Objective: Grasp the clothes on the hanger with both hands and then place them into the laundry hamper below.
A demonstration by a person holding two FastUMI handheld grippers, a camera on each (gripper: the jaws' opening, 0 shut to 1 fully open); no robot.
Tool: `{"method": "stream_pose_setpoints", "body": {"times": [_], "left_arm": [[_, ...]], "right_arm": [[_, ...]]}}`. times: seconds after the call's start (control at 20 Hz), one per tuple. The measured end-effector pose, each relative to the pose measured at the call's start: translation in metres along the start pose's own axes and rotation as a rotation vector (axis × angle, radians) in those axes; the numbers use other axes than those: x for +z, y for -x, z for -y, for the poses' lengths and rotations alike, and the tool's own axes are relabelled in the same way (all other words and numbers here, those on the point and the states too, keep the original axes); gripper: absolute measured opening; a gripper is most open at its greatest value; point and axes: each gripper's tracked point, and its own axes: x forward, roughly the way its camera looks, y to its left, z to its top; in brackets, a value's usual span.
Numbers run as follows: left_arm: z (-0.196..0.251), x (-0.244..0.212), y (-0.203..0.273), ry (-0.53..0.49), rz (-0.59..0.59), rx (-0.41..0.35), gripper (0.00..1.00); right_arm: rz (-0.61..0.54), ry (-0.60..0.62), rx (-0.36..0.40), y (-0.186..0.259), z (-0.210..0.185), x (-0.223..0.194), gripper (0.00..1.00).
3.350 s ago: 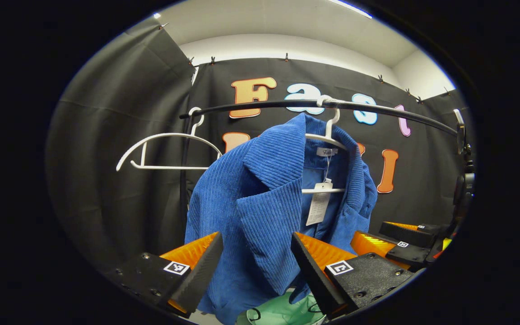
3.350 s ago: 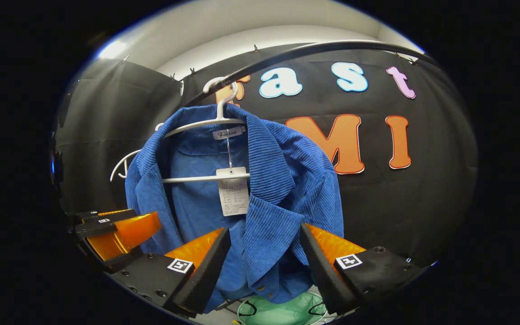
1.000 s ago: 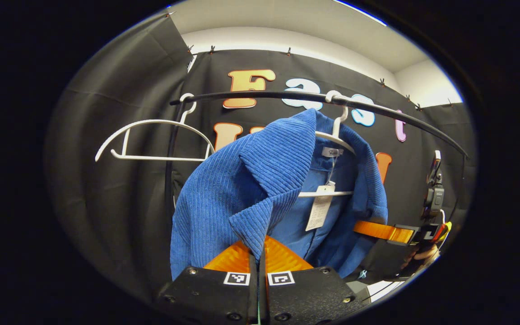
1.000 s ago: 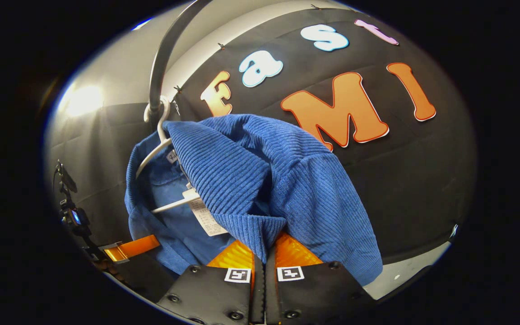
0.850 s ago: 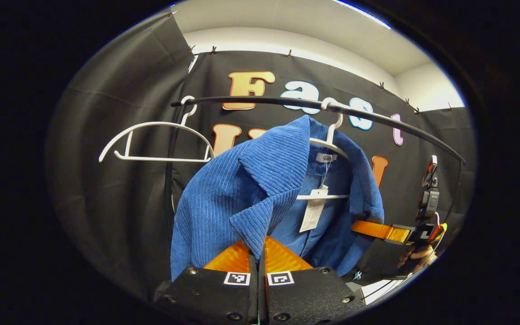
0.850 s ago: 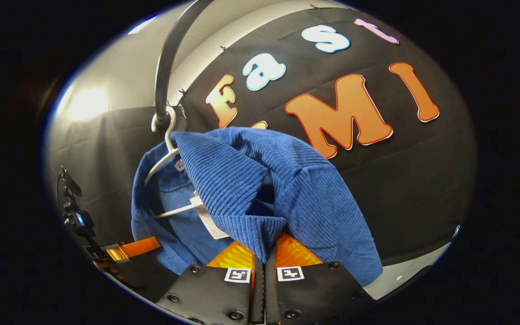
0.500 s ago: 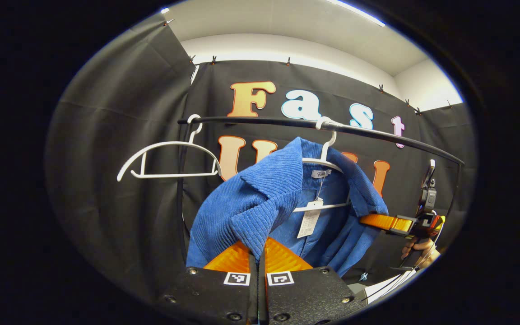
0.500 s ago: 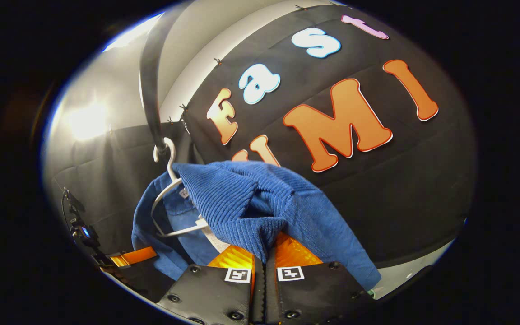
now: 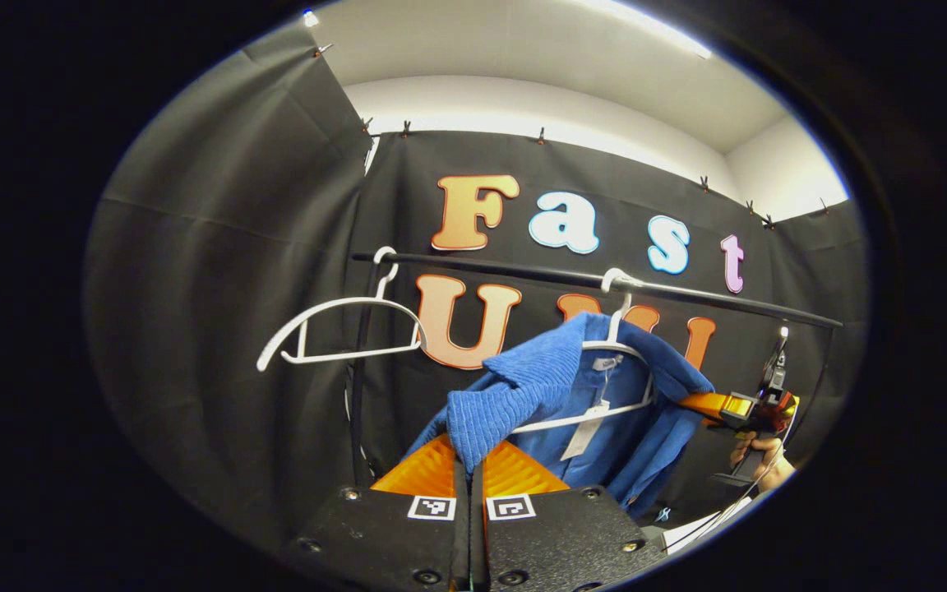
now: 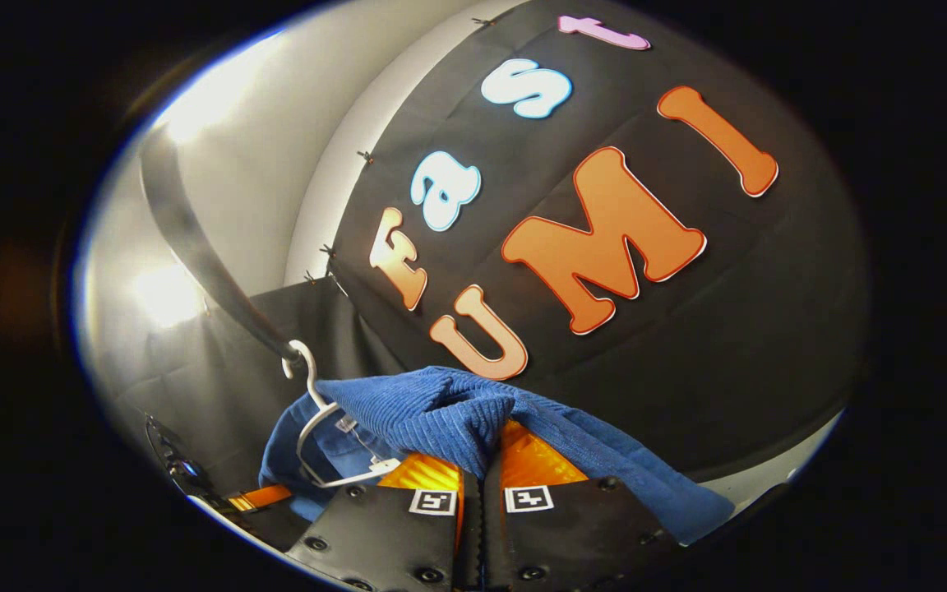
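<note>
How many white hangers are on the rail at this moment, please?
2: a bare hanger at the rail's left end, and one further right still carrying the blue jacket. Nothing suggests others are hidden.

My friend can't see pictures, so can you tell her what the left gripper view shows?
The left claw is shut on the blue corduroy jacket, which hangs on a white hanger from a black rail. An empty white hanger hangs to the left, and the right claw holds the jacket's far side.

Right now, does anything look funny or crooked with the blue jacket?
Yes. The blue jacket is half off its white hanger: both lapels are pulled forward, one pinched in the left gripper, one in the right gripper. The hanger tilts on the black rail.
</note>
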Motion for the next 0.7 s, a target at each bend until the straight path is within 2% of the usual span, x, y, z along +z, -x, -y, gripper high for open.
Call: {"method": "stream_pose_setpoints", "body": {"times": [0.2, 0.4, 0.7], "left_arm": [[-0.009, 0.025, 0.002, 0.023, 0.036, -0.019, 0.01], [-0.017, 0.038, -0.004, -0.028, 0.041, -0.019, 0.0], [-0.023, 0.051, -0.01, -0.078, 0.036, -0.058, 0.02]], "right_arm": [[0.027, -0.006, 0.018, -0.005, -0.003, 0.016, 0.08], [0.034, -0.013, 0.03, -0.007, -0.006, 0.023, 0.08], [0.058, -0.015, 0.04, -0.014, -0.006, 0.037, 0.08]]}}
